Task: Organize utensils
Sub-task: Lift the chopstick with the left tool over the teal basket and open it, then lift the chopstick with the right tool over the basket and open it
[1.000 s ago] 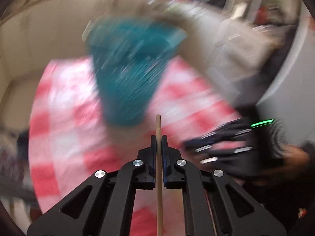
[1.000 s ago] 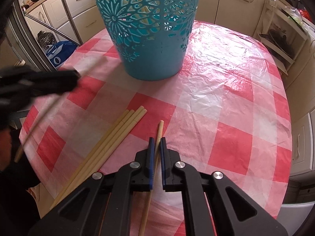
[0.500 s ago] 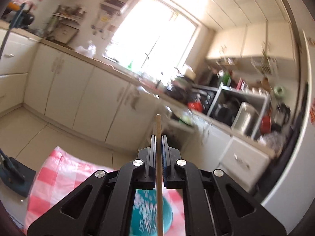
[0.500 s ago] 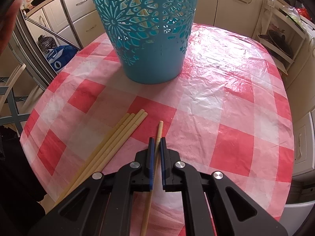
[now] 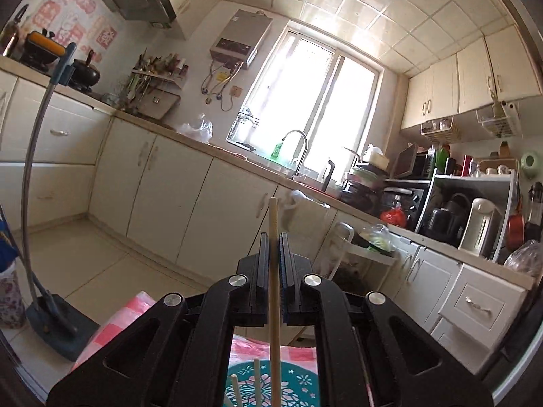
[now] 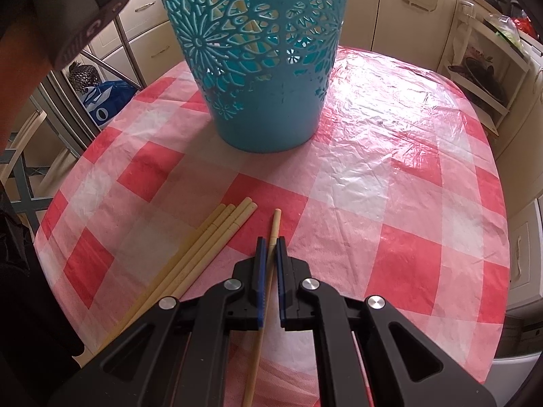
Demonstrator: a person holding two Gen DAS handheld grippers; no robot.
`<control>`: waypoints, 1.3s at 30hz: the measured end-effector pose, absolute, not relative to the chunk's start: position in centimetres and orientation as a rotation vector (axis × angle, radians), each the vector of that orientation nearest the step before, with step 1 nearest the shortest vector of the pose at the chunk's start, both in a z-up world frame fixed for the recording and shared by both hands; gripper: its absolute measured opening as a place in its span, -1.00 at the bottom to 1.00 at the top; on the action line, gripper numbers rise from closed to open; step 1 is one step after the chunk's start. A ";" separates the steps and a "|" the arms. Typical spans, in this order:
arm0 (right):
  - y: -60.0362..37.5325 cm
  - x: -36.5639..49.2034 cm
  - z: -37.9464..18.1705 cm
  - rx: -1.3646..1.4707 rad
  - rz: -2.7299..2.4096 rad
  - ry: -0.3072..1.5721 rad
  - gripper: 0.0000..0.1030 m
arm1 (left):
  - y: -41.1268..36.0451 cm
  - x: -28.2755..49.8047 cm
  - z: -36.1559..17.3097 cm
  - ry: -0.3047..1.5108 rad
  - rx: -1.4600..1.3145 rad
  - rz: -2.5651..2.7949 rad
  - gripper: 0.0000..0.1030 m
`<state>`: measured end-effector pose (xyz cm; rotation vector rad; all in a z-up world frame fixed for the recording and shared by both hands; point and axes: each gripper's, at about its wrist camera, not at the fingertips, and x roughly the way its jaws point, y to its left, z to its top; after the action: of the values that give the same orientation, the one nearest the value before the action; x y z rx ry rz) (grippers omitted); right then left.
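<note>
My left gripper (image 5: 273,237) is shut on a wooden chopstick (image 5: 274,271) held upright above the teal cut-out basket (image 5: 292,385), whose inside shows below with two chopstick tips (image 5: 256,371) standing in it. The left gripper's body also shows at the top left of the right wrist view (image 6: 68,10), above the basket (image 6: 258,68). My right gripper (image 6: 269,240) is shut on another chopstick (image 6: 271,244), just above the checked tablecloth (image 6: 373,203). Several pale chopsticks (image 6: 217,237) lie side by side on the cloth to its left.
The round table stands in a kitchen with cream cabinets (image 5: 190,196), a sink and window (image 5: 305,108) behind. A mop and dustpan (image 5: 51,322) stand on the floor at left. A metal rack (image 6: 101,51) and a blue bag (image 6: 101,101) sit beyond the table's left edge.
My left gripper swung up from beside the table to above the basket, tilting its chopstick upright. My right gripper has barely moved, with its chopstick held.
</note>
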<state>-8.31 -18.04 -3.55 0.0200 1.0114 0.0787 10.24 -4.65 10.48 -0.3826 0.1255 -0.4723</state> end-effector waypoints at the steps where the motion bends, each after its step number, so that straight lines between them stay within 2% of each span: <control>1: -18.0 -8.3 -3.6 0.020 0.078 1.012 -0.87 | -4.8 10.1 10.3 0.126 -0.371 -0.469 -0.91; 18: -18.5 -8.2 -3.5 0.043 0.097 1.030 -0.86 | -5.3 7.4 6.6 0.222 -0.222 -0.477 -0.90; 21: -19.2 -8.2 -3.5 0.080 0.111 1.043 -0.86 | -4.2 6.4 6.0 0.260 -0.225 -0.478 -0.75; 23: -19.6 -8.2 -3.5 0.103 0.119 1.047 -0.86 | -3.0 5.5 5.5 0.287 -0.241 -0.464 -0.38; 25: -19.7 -8.4 -3.5 0.102 0.122 1.044 -0.86 | -1.6 4.4 4.8 0.314 -0.262 -0.448 -0.22; 35: -18.2 -9.0 -3.5 -0.020 0.099 1.041 -0.88 | 0.8 2.5 3.4 0.377 -0.252 -0.457 -0.13; 39: -19.5 -9.1 -2.8 0.074 0.116 1.035 -0.89 | 1.0 2.8 3.8 0.382 -0.253 -0.462 -0.11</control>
<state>-9.10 -19.52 -2.84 0.0742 1.0351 0.1163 2.77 0.99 3.75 -0.2530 0.3821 -0.4616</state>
